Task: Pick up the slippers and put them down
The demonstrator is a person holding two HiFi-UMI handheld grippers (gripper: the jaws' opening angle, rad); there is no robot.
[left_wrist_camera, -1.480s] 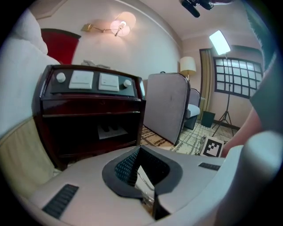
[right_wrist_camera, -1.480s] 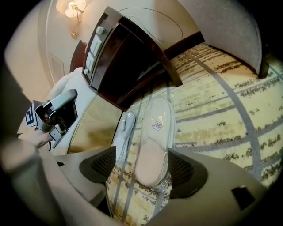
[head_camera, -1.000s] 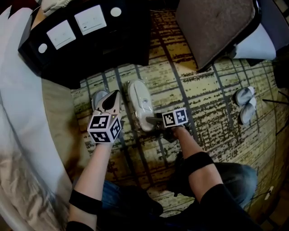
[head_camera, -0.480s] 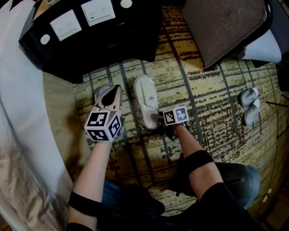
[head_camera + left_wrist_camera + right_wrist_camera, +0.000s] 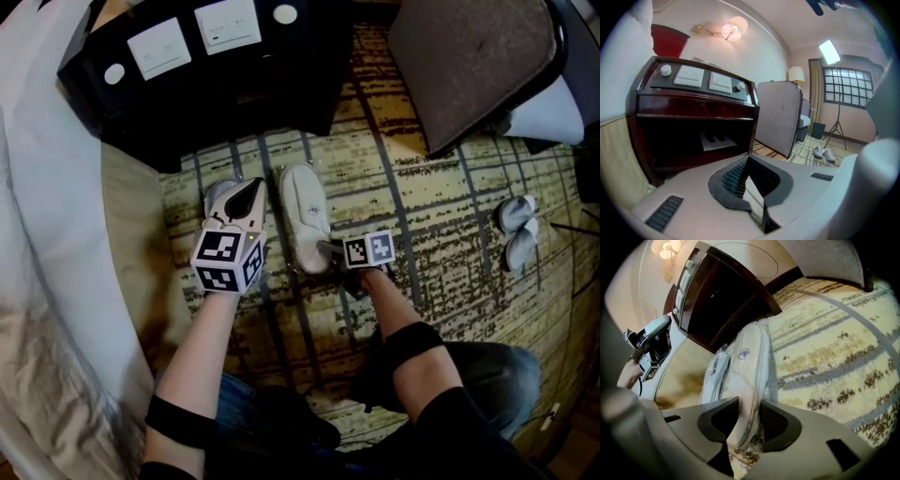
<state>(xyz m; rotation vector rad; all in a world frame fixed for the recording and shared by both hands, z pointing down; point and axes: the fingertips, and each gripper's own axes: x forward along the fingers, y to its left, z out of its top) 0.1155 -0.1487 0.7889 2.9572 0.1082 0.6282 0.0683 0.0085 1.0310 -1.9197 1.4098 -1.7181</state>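
Note:
A white slipper [image 5: 305,211] in clear wrap lies on the patterned carpet, toe toward the dark nightstand. My right gripper [image 5: 323,248] is at its heel. In the right gripper view the heel [image 5: 746,413] is between the jaws of the right gripper [image 5: 749,408], which are closing with both pads against it. A second wrapped slipper [image 5: 715,373] lies along its left side. My left gripper [image 5: 248,190] hovers just left of the slipper, shut, with nothing seen between its jaws [image 5: 750,158]. It also shows at the left of the right gripper view [image 5: 655,337].
A dark nightstand [image 5: 234,84] with switch panels stands right ahead. A white bed [image 5: 47,234] runs along the left. A grey padded chair [image 5: 469,56] is at the back right. Another pair of slippers [image 5: 514,225] lies on the carpet [image 5: 441,187] far right. A light tripod [image 5: 838,126] stands beyond.
The right jaws have narrowed around the slipper's heel. Both hands have stayed where they were; the slipper has not moved.

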